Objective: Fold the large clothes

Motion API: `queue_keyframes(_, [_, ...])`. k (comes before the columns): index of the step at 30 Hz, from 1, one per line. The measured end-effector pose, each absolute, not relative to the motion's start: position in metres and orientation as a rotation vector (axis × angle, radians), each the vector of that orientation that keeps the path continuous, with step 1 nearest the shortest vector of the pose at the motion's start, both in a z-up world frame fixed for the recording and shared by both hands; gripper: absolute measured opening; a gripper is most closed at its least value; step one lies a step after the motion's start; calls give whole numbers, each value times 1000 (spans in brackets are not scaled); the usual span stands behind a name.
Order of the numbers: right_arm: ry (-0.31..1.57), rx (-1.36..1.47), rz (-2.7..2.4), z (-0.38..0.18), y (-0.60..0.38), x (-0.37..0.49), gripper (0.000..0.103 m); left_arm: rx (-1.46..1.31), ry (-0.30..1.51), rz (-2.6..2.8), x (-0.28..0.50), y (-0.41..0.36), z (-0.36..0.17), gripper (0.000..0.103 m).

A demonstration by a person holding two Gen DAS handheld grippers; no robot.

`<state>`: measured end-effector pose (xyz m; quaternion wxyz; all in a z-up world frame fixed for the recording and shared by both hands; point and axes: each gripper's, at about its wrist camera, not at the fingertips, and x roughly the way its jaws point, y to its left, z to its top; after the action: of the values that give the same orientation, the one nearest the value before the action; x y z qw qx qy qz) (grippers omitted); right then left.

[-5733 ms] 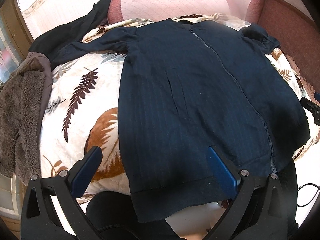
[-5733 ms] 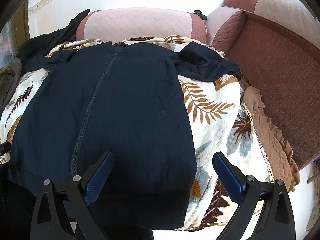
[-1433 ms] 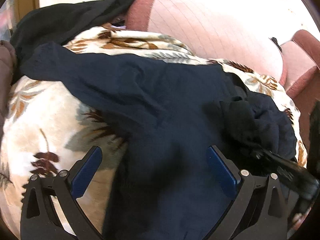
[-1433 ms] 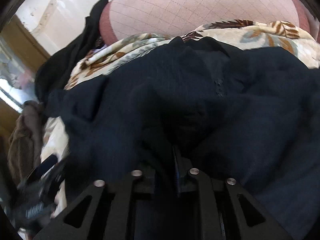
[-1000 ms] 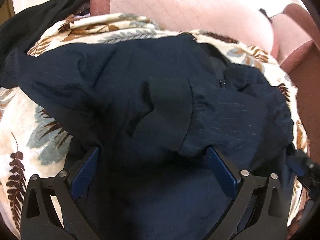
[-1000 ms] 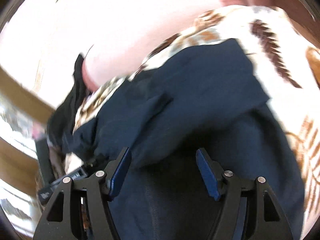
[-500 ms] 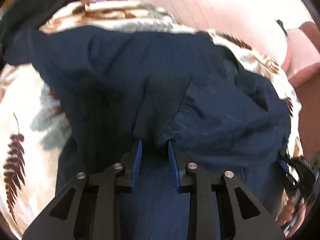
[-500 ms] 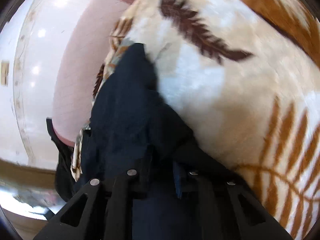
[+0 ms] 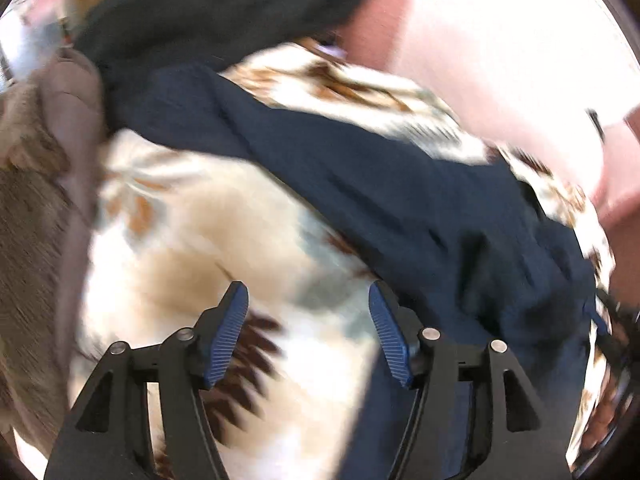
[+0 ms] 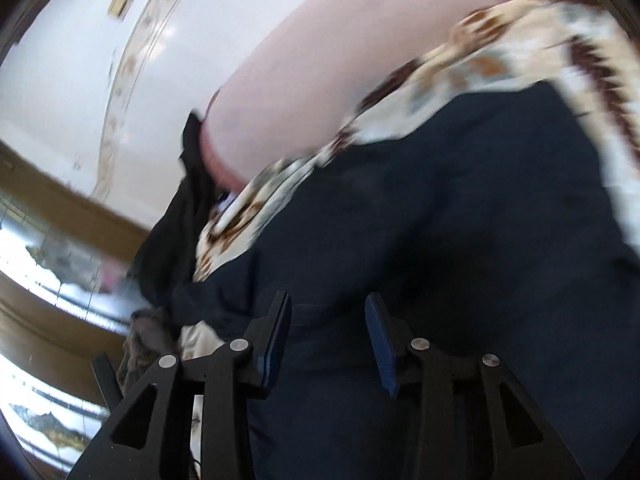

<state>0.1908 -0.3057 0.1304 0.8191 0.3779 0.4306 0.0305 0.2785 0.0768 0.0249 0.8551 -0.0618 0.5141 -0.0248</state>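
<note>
A dark navy zip jacket (image 9: 420,196) lies on a leaf-patterned blanket (image 9: 208,240); one long sleeve stretches to the upper left. My left gripper (image 9: 308,328) is open and empty, hovering over the blanket just left of the jacket body. The jacket fills the right wrist view (image 10: 460,260). My right gripper (image 10: 328,340) is open, its blue pads standing apart over the dark cloth with nothing held between them. Both views are blurred by motion.
A black garment (image 9: 208,16) and a brown fleece garment (image 9: 28,240) lie at the left of the blanket. A pink sofa back (image 9: 500,48) rises behind. The sofa back (image 10: 340,80) and a white wall (image 10: 80,60) show in the right wrist view.
Both grippers were shut on jacket cloth half a second ago and have opened and let go. The left gripper has swung left over the blanket; the right now faces the jacket's upper part.
</note>
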Motion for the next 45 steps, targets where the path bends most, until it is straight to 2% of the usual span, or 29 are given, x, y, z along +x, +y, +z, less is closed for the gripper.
queue_keyframes(5, [1004,752,122,86,-250,229,41,-224,1073,85,335,141,27,64])
queue_keyframes(8, [1155,679,74,44,-226,235,40,-317,1087,113,367,161,25,64])
queue_keyframes(12, [1102,528,80,48,-203,224,47,-399,1128,72,405,154,9,67])
queue_keyframes(16, [1118,502,83,48,-197,223,48,-380,1205,114,441,133,-29,70])
queue_keyframes(18, [1120,525,91,47,-199,224,48,-339,1224,179,448,129,-41,59])
queue_keyframes(20, [1120,536,99,47,-201,225,48,-332,1173,177,443,126,-31,9])
queue_keyframes(21, [1123,531,100,51,-201,228,48,-349,1166,143,439,126,-25,2])
queue_keyframes(22, [1130,518,100,51,-199,229,48,-354,1159,116,433,126,-17,1])
queue_keyframes(28, [1159,466,66,55,-196,230,48,-214,1100,92,371,140,24,1])
queue_keyframes(34, [1177,394,18,59,-186,227,48,-155,1266,112,318,163,-16,1])
queue_keyframes(37, [1188,323,17,70,-176,222,48,-243,1239,77,297,179,-17,4])
queue_keyframes(38, [1186,265,20,76,-169,220,50,-272,1207,74,291,185,-10,7])
queue_keyframes(39, [1181,178,23,81,-159,218,58,-295,1178,73,286,191,-4,12])
queue_keyframes(40, [1177,84,26,84,-149,217,66,-323,1146,62,278,198,4,24])
queue_keyframes(41, [1174,12,29,86,-141,216,68,-354,1115,57,275,203,13,42])
queue_keyframes(43, [1178,-108,36,82,-126,215,71,-379,1073,69,270,210,19,58])
queue_keyframes(45, [1233,-119,55,66,-120,218,71,-400,1064,62,282,215,23,60])
